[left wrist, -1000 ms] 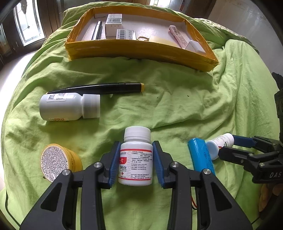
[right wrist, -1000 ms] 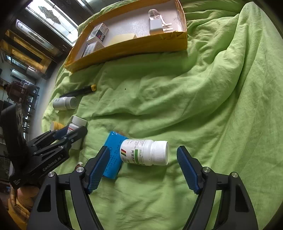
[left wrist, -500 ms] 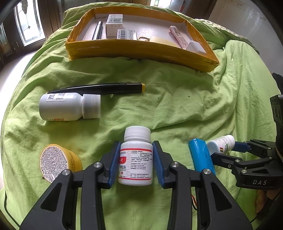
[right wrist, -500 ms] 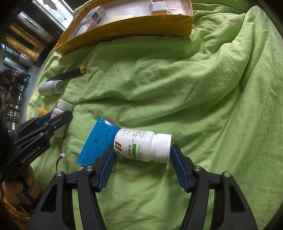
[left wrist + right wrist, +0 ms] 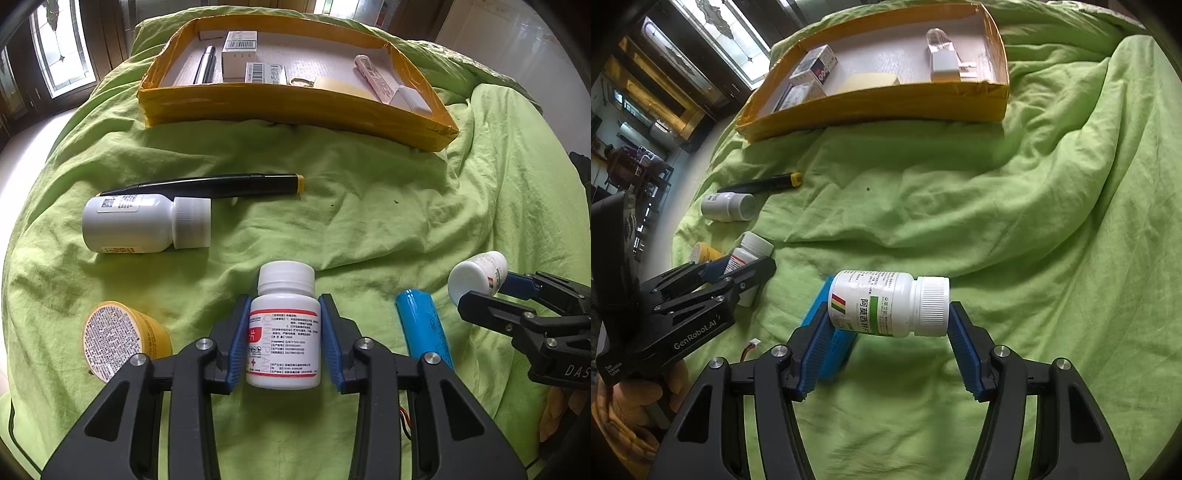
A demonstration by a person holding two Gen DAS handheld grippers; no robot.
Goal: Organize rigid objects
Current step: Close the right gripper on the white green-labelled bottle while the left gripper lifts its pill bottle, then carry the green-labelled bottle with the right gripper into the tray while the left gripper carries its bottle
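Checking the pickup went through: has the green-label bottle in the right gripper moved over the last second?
Yes. The green-label bottle lay on the sheet against the blue battery; now it is lifted above it, held end to end in the right gripper, whose jaws have just closed.

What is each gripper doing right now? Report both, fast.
Left gripper: shut on the upright white red-labelled pill bottle.
Right gripper: jaws just closed, shut end to end on the sideways white green-labelled pill bottle.

"GenRobot.AI" on left gripper [image 5: 748, 275]
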